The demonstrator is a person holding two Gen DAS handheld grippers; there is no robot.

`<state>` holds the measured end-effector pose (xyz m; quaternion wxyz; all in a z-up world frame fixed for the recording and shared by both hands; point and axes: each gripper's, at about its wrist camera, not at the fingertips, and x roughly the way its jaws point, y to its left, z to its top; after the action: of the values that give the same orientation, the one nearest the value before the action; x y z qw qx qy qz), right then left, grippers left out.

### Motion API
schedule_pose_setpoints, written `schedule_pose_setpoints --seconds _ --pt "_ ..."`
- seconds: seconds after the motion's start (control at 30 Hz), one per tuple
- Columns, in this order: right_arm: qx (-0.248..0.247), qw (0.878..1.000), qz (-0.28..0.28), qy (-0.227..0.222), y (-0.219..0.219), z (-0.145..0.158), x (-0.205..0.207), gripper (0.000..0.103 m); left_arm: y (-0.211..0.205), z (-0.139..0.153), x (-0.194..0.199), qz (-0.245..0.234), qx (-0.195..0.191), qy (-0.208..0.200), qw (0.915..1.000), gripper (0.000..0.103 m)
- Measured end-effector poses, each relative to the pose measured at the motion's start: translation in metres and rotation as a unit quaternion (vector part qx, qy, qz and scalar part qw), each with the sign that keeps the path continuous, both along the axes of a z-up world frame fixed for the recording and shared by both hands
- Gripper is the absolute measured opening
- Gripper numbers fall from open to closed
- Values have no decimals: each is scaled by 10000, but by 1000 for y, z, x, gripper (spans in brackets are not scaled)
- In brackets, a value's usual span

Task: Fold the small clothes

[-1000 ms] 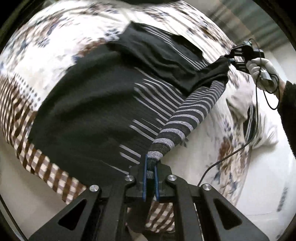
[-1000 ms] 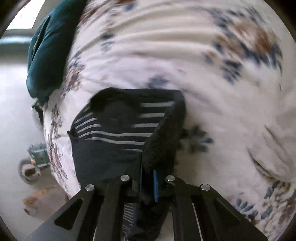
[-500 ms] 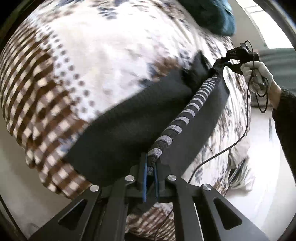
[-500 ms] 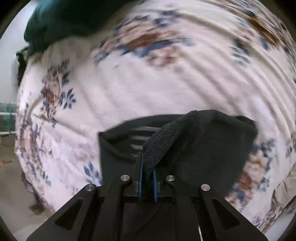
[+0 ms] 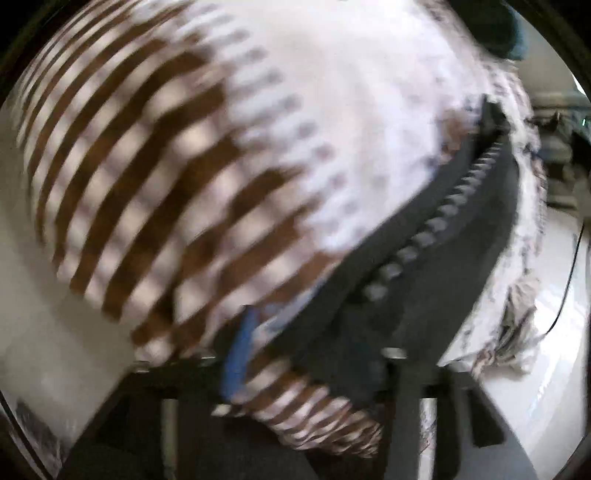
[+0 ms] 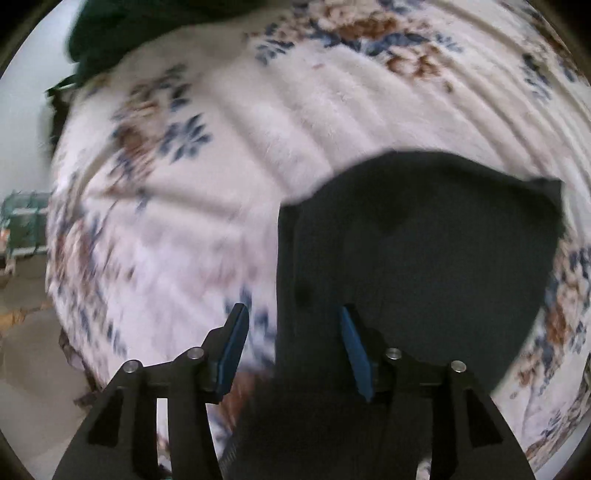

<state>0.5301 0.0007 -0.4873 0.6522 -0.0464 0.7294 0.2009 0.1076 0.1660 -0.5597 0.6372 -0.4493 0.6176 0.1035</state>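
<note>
The dark sweater point(image 6: 424, 251) lies folded and flat on the floral bedspread point(image 6: 258, 122). My right gripper point(image 6: 291, 343) is open just above the sweater's near left edge, holding nothing. In the blurred left wrist view the sweater point(image 5: 461, 251) runs up the right side with its grey-striped sleeve point(image 5: 424, 240) on top. My left gripper point(image 5: 310, 354) stands open, one blue pad point(image 5: 236, 362) showing at the left; the right finger is hidden behind the cloth.
The bedspread has a brown checked border point(image 5: 147, 184) at its near edge. A dark teal pillow point(image 6: 122, 33) lies at the far left of the bed. White floor point(image 5: 535, 369) and a cable point(image 5: 569, 273) show beside the bed.
Both grippers have opened and let go of the sweater. The sleeve and folded side now lie on the garment. Both cameras swung fast, blurring the left view.
</note>
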Motion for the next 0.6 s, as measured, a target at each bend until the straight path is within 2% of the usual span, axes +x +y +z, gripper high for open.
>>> schedule_pose_setpoints --seconds 0.07,0.1,0.2,0.23,0.27,0.3,0.37,0.47,0.53,0.57,0.6 --pt "-39 10000 -36 15 -30 11 -40 63 -12 5 25 -307 -46 -241 9992 58" --pt "-81 9999 -109 55 -50 13 -65 63 -25 4 43 -632 -57 -312 9975 58" --pt "-363 9973 -530 369 -103 -3 -144 63 -62 -6 77 -1403 182 -291 9895 55" --pt "-421 9951 -706 554 -119 -11 -170 63 -73 -9 82 -1586 241 -265 9867 47" --pt "-477 9917 -891 791 -133 -25 -197 63 -80 -12 87 -1694 281 -229 9849 14" --pt "-506 9862 -1110 1116 -147 -42 -229 63 -85 -14 89 -1773 336 -182 9834 7" --pt "-579 9726 -1505 1677 -173 -73 -290 63 -90 -8 90 -1771 470 -239 9828 7" --pt "-290 9599 -1879 2060 -189 -98 -345 61 -91 2 84 -1653 493 -358 9844 6" --pt "-33 9585 -2070 1958 -197 -101 -368 48 -85 10 75 -1631 543 -384 9844 6" --pt "17 9616 -2062 1811 -200 -98 -375 30 -81 13 71 -1642 552 -377 9842 4" --pt "52 9651 -2018 1669 -201 -94 -381 6 -79 19 68 -1624 580 -361 9844 4"
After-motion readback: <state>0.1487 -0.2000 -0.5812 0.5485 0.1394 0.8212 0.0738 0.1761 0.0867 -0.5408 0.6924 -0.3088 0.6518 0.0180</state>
